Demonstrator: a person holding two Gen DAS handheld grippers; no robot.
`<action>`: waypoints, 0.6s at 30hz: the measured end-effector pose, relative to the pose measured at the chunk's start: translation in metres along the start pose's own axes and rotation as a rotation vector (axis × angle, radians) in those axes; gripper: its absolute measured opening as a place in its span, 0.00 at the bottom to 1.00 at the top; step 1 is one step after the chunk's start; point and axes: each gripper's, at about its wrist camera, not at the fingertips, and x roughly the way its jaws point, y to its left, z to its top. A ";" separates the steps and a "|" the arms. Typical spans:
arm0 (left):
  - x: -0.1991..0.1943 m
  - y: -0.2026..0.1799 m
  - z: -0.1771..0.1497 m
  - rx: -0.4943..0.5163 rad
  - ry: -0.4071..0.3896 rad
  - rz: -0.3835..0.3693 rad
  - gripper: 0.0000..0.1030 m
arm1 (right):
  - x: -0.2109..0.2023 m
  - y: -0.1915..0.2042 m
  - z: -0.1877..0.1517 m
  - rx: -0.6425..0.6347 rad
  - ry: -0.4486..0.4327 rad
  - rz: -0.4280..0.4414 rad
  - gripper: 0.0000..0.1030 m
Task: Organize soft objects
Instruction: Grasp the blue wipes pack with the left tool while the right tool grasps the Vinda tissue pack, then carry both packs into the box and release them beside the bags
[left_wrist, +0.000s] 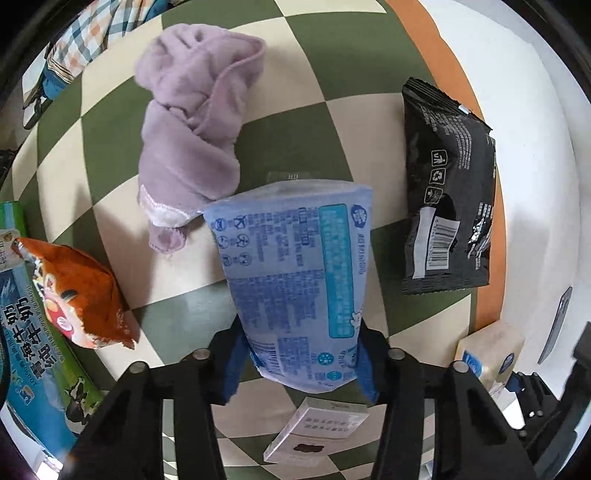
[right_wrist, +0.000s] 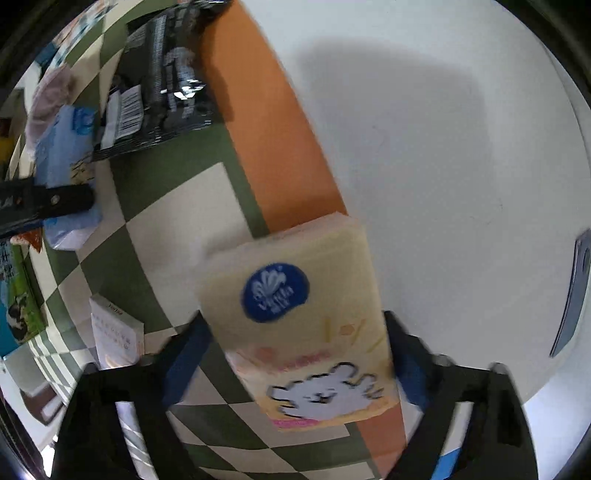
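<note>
1. Table (left_wrist: 535, 177): white top, lying under a green-and-cream checked cloth (left_wrist: 295, 129) with an orange border; cloth fills the centre and left of the left wrist view.
2. Purple towel (left_wrist: 192, 122): crumpled, upper centre-left of the left wrist view; its lower end just beside the blue pack's top corner.
3. Black snack bag (left_wrist: 450, 192): right of frame, lying flat, barcode up, apart from the blue pack.
4. Orange snack bag (left_wrist: 81, 295): lower left, beside a blue-green milk carton (left_wrist: 22, 332) at the frame edge.
5. Blue tissue pack (left_wrist: 295, 280): centre of frame; left claw (left_wrist: 301, 363) narrowed onto its lower end, blue pads pressing both sides.
6. Yellow tissue pack (right_wrist: 303, 332): lower centre of the right wrist view, blurred, over the cloth's orange border; right claw (right_wrist: 299, 365) clamped on its sides.
7. Small white box (left_wrist: 317, 428): bottom centre of the left wrist view, on the cloth.
</note>
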 end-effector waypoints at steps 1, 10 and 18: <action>-0.002 0.000 -0.003 -0.001 -0.013 0.010 0.41 | -0.002 -0.001 0.000 0.006 -0.012 -0.006 0.69; -0.032 0.012 -0.060 -0.013 -0.107 -0.013 0.39 | -0.023 0.001 -0.025 0.036 -0.054 0.058 0.67; -0.122 0.051 -0.140 -0.023 -0.295 -0.094 0.39 | -0.095 0.072 -0.069 -0.087 -0.160 0.163 0.67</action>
